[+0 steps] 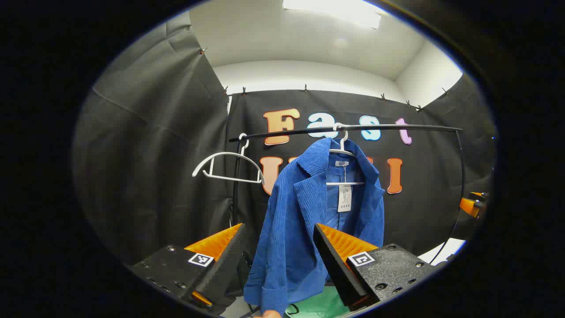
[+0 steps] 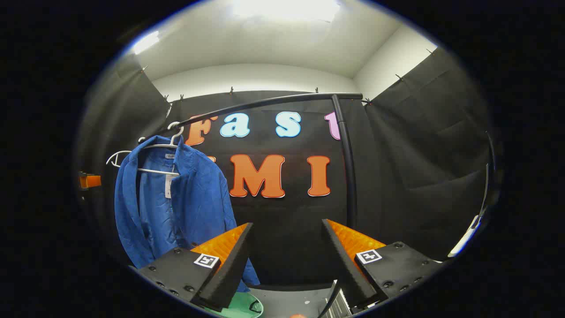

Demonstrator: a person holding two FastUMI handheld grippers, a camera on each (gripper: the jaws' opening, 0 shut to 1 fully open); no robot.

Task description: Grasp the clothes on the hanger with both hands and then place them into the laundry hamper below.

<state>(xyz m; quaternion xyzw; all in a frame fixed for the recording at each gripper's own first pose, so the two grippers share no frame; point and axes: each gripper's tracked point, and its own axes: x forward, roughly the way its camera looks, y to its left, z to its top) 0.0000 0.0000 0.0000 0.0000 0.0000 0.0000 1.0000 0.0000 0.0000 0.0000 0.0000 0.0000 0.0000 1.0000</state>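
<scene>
Jacket: a blue corduroy jacket (image 1: 309, 221) hangs open-fronted on a white hanger (image 1: 342, 150) in the centre of the left gripper view, with a paper tag (image 1: 344, 198) dangling inside the collar; in the right gripper view the same jacket (image 2: 172, 207) sits at the left of the frame.
Rail: a black clothes rail (image 1: 353, 129) crosses the middle of the left gripper view, and the hanger's hook rests over it; in the right gripper view the rail (image 2: 265, 102) arcs across the upper middle and bends down into a post right of centre.
Spare hanger: a second white hanger (image 1: 227, 168), with nothing on it, hangs from the rail's left end, left of the jacket.
Hamper: a green rim (image 1: 318, 307) peeks out at the bottom centre of the left gripper view, below the jacket's hem; a green edge (image 2: 240, 307) lies at the bottom of the right gripper view, left of centre. I cannot tell more of its shape.
Left gripper (image 1: 279, 251): fingers spread wide apart and holding nothing; the jacket appears between them but farther off, not touched.
Right gripper (image 2: 287, 247): fingers released, wide apart, grasping nothing; it faces the black cloth wall, with the jacket off to the left of its left finger.
Other gripper: an orange and black part at the right edge of the left gripper view (image 1: 472, 204).
</scene>
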